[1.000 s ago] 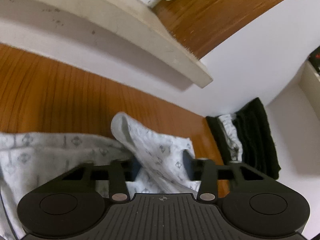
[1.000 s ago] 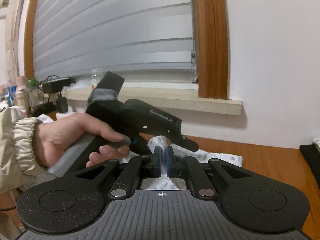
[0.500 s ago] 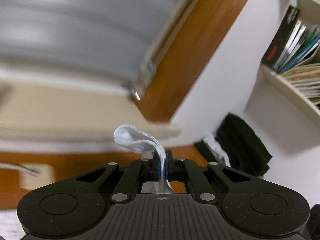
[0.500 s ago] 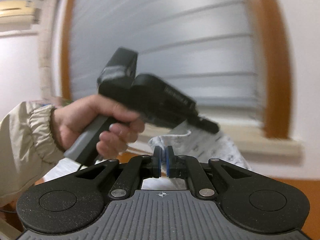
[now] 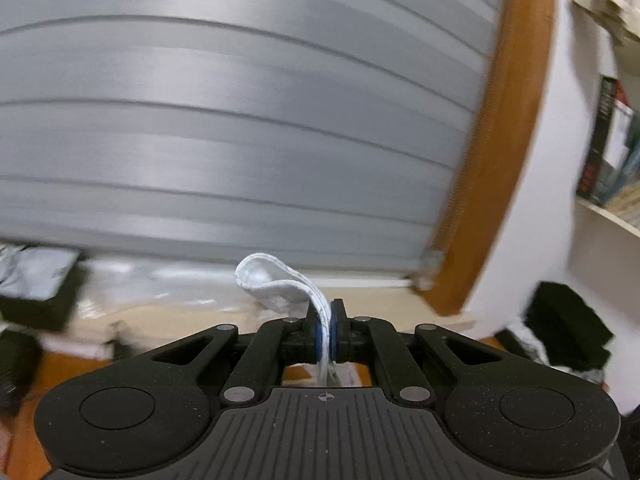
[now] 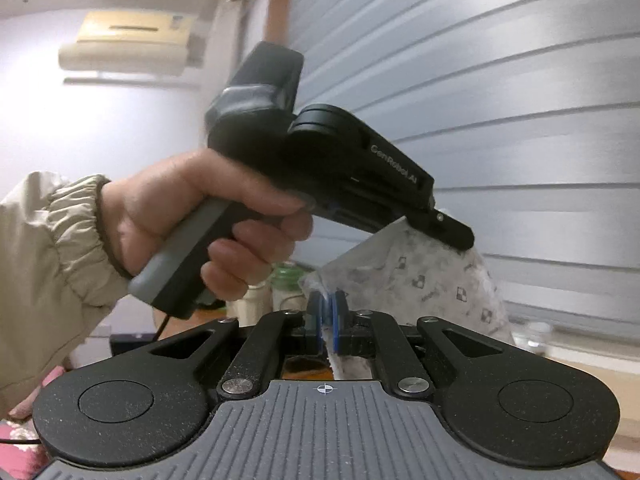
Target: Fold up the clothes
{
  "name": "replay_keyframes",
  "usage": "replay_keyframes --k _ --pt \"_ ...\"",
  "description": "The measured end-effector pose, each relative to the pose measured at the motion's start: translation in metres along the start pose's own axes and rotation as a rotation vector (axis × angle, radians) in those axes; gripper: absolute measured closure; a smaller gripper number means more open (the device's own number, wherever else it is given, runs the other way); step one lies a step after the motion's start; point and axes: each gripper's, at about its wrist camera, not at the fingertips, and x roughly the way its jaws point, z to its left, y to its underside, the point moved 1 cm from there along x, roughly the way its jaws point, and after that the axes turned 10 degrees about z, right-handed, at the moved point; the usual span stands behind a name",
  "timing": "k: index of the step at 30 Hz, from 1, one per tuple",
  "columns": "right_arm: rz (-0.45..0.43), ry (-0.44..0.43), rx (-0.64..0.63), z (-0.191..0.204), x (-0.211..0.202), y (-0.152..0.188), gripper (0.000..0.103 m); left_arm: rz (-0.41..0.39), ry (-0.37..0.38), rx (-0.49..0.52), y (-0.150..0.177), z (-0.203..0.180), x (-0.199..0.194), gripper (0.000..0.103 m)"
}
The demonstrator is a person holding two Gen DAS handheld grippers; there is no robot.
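A white garment with small grey printed squares (image 6: 432,276) hangs in the air between both grippers. My left gripper (image 5: 327,330) is shut on one edge of it, and a curl of the fabric (image 5: 276,284) stands up past the blue pads. My right gripper (image 6: 327,322) is shut on another edge. In the right wrist view the left gripper (image 6: 452,232) shows from the side, held by a hand (image 6: 208,216) in a beige sleeve, with its tip pinching the cloth's top. Most of the garment is hidden below both cameras.
Grey window blinds (image 5: 240,120) with a wooden frame (image 5: 500,140) fill the background. A pale windowsill (image 5: 380,308) runs below them. Folded black clothes (image 5: 568,328) lie at the right near a bookshelf (image 5: 612,152). An air conditioner (image 6: 128,40) hangs on the left wall.
The left gripper shut on the garment's edge. Both grippers then rose from the wooden table, lifting the cloth up in front of the blinds.
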Motion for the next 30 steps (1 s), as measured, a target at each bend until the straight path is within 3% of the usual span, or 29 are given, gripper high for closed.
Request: replay_keyframes --k 8,18,19,21,23,25,30 --pt "0.138 -0.056 -0.039 0.04 0.076 0.021 0.097 0.077 -0.025 -0.131 0.059 0.106 0.0 0.099" --pt "0.33 -0.076 -0.05 0.062 0.139 0.084 0.097 0.191 -0.071 -0.292 0.146 0.196 0.058 0.098" --pt "0.347 -0.091 -0.044 0.064 0.144 0.089 0.096 0.206 -0.087 -0.296 0.152 0.201 0.061 0.087" --pt "0.381 -0.122 -0.033 0.068 0.154 0.1 0.09 0.219 -0.129 -0.304 0.161 0.212 0.066 0.077" --pt "0.415 -0.153 -0.022 0.073 0.164 0.111 0.06 0.208 -0.173 -0.317 0.169 0.222 0.066 0.067" --pt "0.436 -0.171 -0.013 0.075 0.167 0.12 0.059 0.186 -0.226 -0.326 0.173 0.23 0.062 0.047" --pt "0.45 -0.162 0.0 0.059 0.153 0.127 0.052 0.148 -0.277 -0.325 0.173 0.233 0.058 0.037"
